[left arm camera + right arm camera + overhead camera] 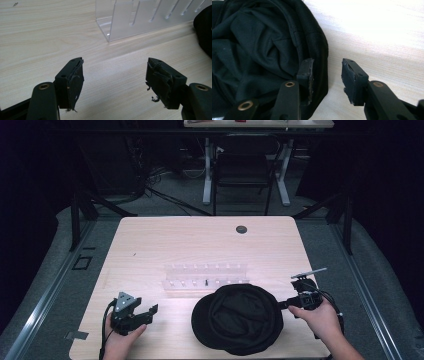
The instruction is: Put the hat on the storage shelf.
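Two grippers frame the black cap [239, 318] lying crown-down near the counter's [150, 245] front edge: our right gripper [327, 75], jaws parted astride its rim, should close squarely on the band, while the left gripper [115, 80] waits wide and empty, the clear slotted rack [205, 277] just behind.

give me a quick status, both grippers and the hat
Left hand-held gripper open, over bare table. Right hand-held gripper open, jaws straddling the rim of the black hat. Clear rack just behind the hat.
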`<action>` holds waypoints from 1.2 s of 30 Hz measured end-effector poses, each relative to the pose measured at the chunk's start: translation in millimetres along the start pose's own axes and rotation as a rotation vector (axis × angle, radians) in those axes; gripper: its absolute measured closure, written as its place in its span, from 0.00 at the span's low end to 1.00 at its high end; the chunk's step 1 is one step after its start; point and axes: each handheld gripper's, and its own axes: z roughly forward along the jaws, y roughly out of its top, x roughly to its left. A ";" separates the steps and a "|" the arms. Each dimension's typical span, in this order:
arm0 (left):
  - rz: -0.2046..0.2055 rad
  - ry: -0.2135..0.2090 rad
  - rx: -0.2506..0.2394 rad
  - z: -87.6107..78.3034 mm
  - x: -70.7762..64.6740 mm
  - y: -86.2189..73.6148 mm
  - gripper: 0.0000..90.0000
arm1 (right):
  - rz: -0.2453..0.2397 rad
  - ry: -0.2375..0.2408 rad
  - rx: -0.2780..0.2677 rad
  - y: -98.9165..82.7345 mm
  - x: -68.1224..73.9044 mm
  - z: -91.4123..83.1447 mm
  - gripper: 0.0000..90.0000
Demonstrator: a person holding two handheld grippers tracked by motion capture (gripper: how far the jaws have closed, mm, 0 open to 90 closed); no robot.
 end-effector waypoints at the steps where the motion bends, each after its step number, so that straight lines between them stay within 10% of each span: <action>1: 0.002 -0.001 0.001 0.3 -0.4 0.1 0.34 | 0.000 0.000 0.000 0.0 0.0 0.0 0.70; 36: 0.001 0.006 -0.004 -0.6 0.4 0.3 0.34 | 0.035 0.106 0.067 4.1 3.3 16.6 0.96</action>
